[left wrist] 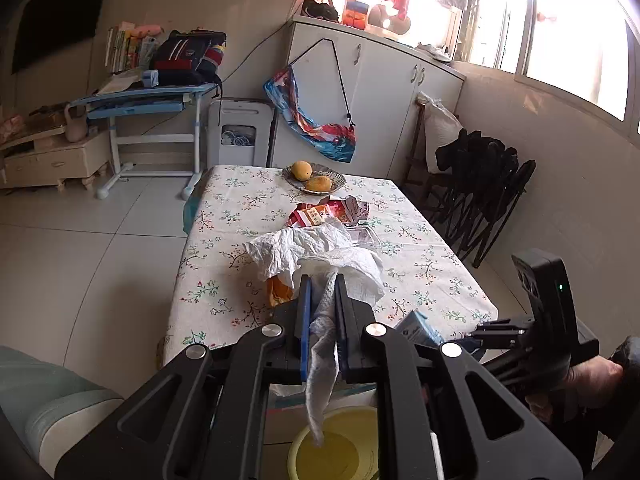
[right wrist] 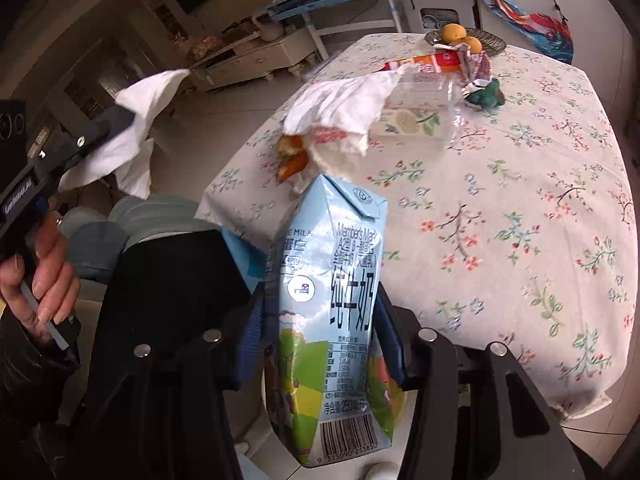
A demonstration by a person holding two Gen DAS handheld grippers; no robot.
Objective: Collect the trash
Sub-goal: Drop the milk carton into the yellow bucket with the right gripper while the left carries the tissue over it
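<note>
Left wrist view: the left gripper (left wrist: 322, 292) is clenched on a white tissue (left wrist: 324, 344) dangling above a yellow basin (left wrist: 340, 448). The right gripper (right wrist: 320, 308) grasps a blue milk carton (right wrist: 336, 312) off the table edge; more crumpled tissue (right wrist: 340, 108) and wrappers (left wrist: 320, 214) remain on the floral tablecloth (right wrist: 520, 200).

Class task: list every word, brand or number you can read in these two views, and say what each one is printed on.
"Member's Mark": milk carton, upper right panel.
"纯牛奶": same carton, large dark characters.
"MILK": carton's left panel; the rest is cut off.
"250": carton's lower line, net content.
Barcode digits and nutrition table: too small to trust.
Red snack wrapper: print blurred, unreadable.
</note>
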